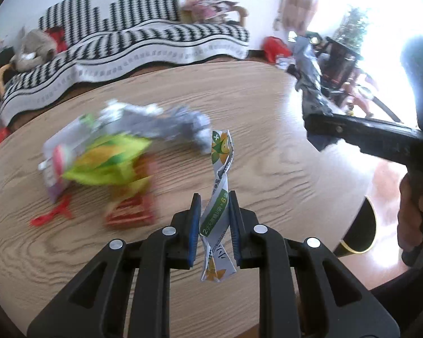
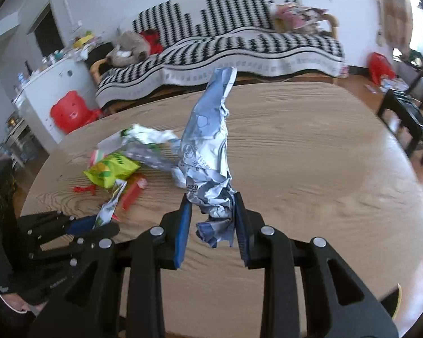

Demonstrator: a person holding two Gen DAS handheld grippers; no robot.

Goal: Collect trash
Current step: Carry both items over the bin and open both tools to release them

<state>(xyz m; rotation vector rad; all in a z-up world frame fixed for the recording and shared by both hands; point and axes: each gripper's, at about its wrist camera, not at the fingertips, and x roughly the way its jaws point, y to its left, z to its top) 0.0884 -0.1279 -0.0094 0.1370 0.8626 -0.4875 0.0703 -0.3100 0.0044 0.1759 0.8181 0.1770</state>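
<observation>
1. I see the sofa [image 2: 239,45] with its black-and-white zigzag cover along the wall beyond the tabletop's far edge
2. The oval wooden tabletop [image 2: 310,146] fills both views; its right half is bare wood
3. A red plastic stool [image 2: 70,111] stands on the floor past the tabletop's far left edge
4. A heap of wrappers [image 2: 127,155] lies on the tabletop toward its left side: a silver foil bag, a yellow-green snack bag [image 2: 110,170], red scraps. It is blurred in my left wrist view, so I cannot read detail there
5. My right tool [image 2: 211,214] is clenched on a crumpled silver-blue foil wrapper [image 2: 208,146], pinched at its lower end between the blue pads, the rest standing up above the wood, clear of the heap
6. My left tool [image 1: 213,219] is clamped on a twisted white-and-green paper strip [image 1: 220,180], which rises above the fingertips and hangs out below them, off the tabletop, near its near edge
7. In the left wrist view the right tool shows at the right edge with a hand [image 1: 414,217] on its handle
</observation>
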